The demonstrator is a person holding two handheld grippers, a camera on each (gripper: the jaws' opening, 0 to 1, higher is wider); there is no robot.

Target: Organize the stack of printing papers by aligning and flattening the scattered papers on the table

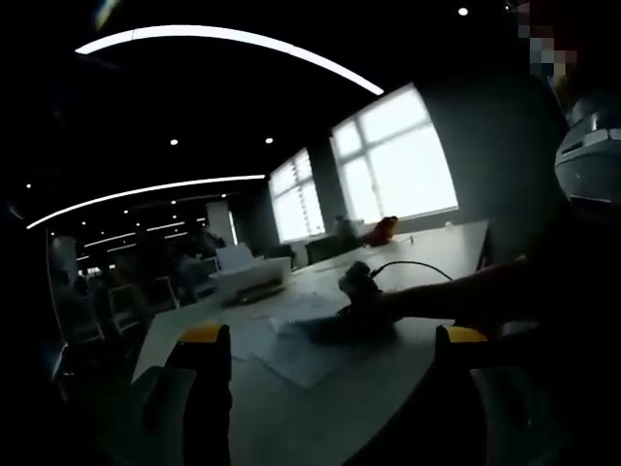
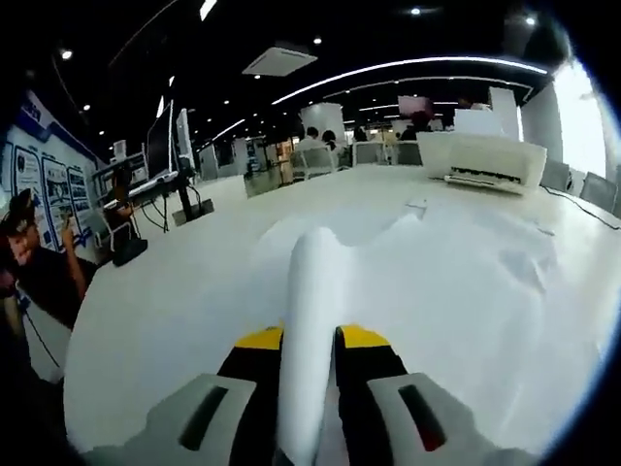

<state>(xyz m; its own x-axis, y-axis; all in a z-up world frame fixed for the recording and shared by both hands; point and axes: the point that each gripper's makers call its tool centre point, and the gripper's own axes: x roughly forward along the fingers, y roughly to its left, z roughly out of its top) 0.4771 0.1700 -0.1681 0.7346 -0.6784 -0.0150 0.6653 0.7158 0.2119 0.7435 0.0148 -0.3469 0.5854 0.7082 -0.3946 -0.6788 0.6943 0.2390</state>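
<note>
A curled white sheet of printing paper (image 2: 315,320) is pinched between the yellow-tipped right gripper (image 2: 310,342), above more loose white sheets (image 2: 466,262) on the long white table (image 2: 165,311), while the left gripper (image 1: 330,340) is held wide open, with a white printer (image 2: 482,158) sitting further back.

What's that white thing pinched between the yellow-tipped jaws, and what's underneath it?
A curled sheet of paper, clamped by the right gripper. Below lies the white table with more loose sheets; the spot directly under the curl is hidden.
</note>
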